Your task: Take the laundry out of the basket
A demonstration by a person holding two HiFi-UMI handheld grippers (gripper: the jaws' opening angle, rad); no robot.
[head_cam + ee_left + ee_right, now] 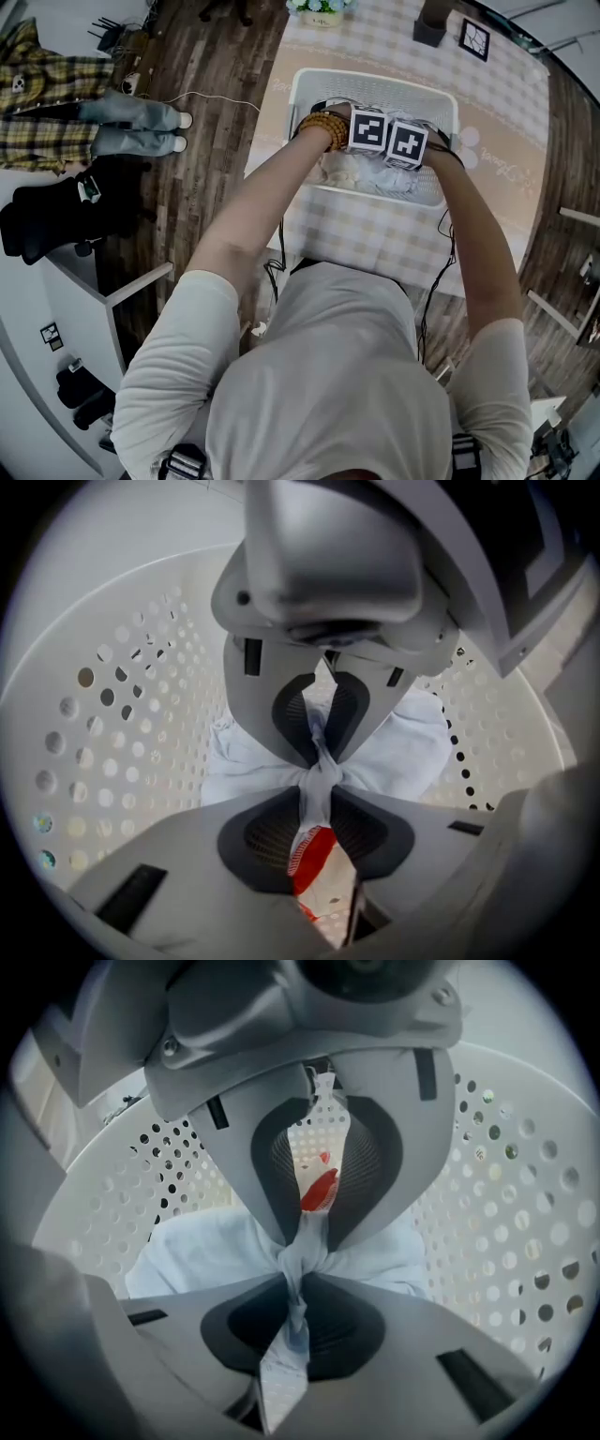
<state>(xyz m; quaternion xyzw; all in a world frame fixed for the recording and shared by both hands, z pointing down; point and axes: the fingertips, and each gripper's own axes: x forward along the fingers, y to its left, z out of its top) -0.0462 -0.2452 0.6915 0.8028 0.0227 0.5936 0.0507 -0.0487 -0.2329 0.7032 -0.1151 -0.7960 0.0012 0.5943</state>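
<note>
A white perforated basket point(375, 82) is seen from above, set on a checked tablecloth point(375, 244). Both hand-held grippers are lowered inside the basket, side by side. The left gripper point(319, 761) is clamped on a bunched fold of pale blue laundry point(412, 747) lying at the basket's bottom. The right gripper point(298, 1265) is clenched on another bunched fold of it.
</note>
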